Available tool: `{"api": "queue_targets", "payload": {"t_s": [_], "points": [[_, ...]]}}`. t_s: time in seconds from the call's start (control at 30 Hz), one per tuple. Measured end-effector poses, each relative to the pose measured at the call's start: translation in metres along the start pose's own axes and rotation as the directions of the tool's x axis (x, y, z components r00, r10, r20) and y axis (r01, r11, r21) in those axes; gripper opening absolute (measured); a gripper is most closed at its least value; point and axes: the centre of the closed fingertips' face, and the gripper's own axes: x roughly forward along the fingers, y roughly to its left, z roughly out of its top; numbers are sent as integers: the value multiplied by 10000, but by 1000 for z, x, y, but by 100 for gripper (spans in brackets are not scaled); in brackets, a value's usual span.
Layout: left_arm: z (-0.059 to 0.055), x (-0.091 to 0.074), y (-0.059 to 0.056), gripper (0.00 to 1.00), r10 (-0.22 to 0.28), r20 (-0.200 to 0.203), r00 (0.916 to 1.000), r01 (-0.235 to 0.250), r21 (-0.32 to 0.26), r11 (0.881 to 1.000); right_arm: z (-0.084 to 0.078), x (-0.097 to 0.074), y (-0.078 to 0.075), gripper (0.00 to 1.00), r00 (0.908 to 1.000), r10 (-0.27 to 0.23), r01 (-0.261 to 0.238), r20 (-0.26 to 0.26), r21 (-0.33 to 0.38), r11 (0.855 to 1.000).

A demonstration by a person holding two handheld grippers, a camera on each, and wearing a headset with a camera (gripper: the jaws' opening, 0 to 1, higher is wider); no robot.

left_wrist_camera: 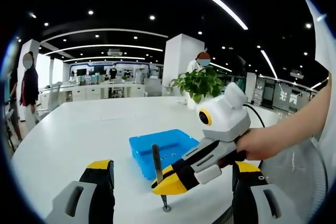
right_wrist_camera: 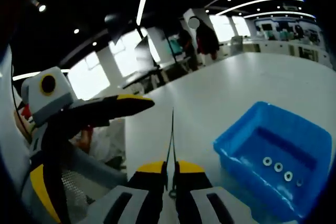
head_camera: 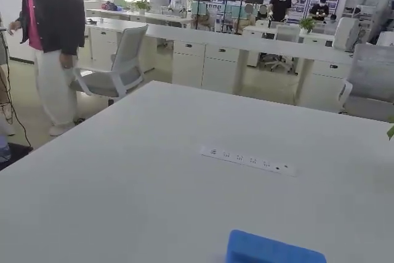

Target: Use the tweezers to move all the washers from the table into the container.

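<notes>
Right tongs (right_wrist_camera: 171,171) clench tweezers (right_wrist_camera: 172,129), tip at a washer (left_wrist_camera: 166,209); left tongs (left_wrist_camera: 173,169) released; head view crops container (head_camera: 271,247).

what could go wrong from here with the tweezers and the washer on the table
1. The right gripper clamps the thin metal tweezers upright, tips down at a small metal washer on the white table; such a small ring could slip from the tips and skid away.
2. The head view looks out across the room, with a corner of the blue plastic container at its bottom edge, so the pick may go poorly watched.
</notes>
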Motion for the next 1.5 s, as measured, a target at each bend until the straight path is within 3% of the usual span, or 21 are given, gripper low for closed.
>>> {"api": "queue_targets", "payload": {"t_s": [0.2,0.4,0.5,0.53,0.67,0.83,0.93,1.0,1.03,1.1,1.3,1.5], "points": [[-1,0,0,95,-43,-68,10000,43,34,10000,-5,0,-6,5,10000,-52,52,-33,183,9998],[-1,0,1,95,11,-55,10000,-10,26,10000,-5,3,-2,5,10000,53,-53,-36,82,10000],[-2,0,1,95,-5,-72,10000,5,44,10000,-8,3,1,5,9999,118,-120,-71,-285,9995],[-1,0,1,95,-13,-61,10000,14,46,10000,-7,3,3,5,9997,225,-230,-77,-729,9971],[-1,1,0,95,-57,-17,10000,57,36,10000,-12,1,15,5,9964,656,-763,-543,-2281,9706],[0,1,-2,95,-127,30,9999,127,43,9999,-15,3,24,5,9929,804,-1049,-879,-3246,9400],[1,1,-3,95,-167,72,9998,167,51,9998,-18,4,27,5,9887,823,-1273,-1252,-4123,9021],[1,1,-3,95,-152,30,9999,152,51,9999,-21,5,33,4,9842,735,-1438,-1611,-4846,8629],[0,1,-3,95,-152,21,9999,152,51,9999,-22,5,35,4,9802,759,-1595,-1830,-5010,8506],[1,1,-3,94,-172,50,9998,172,47,9998,-21,6,34,3,9803,669,-1558,-1860,-5185,8408],[3,0,-2,95,-163,165,9997,164,-46,9999,-16,5,26,3,9860,728,-1308,-1500,-4255,8955],[4,0,-3,95,-192,174,9997,193,-52,9998,-16,-1,20,3,9899,584,-1021,-1291,-3644,9256]]}}
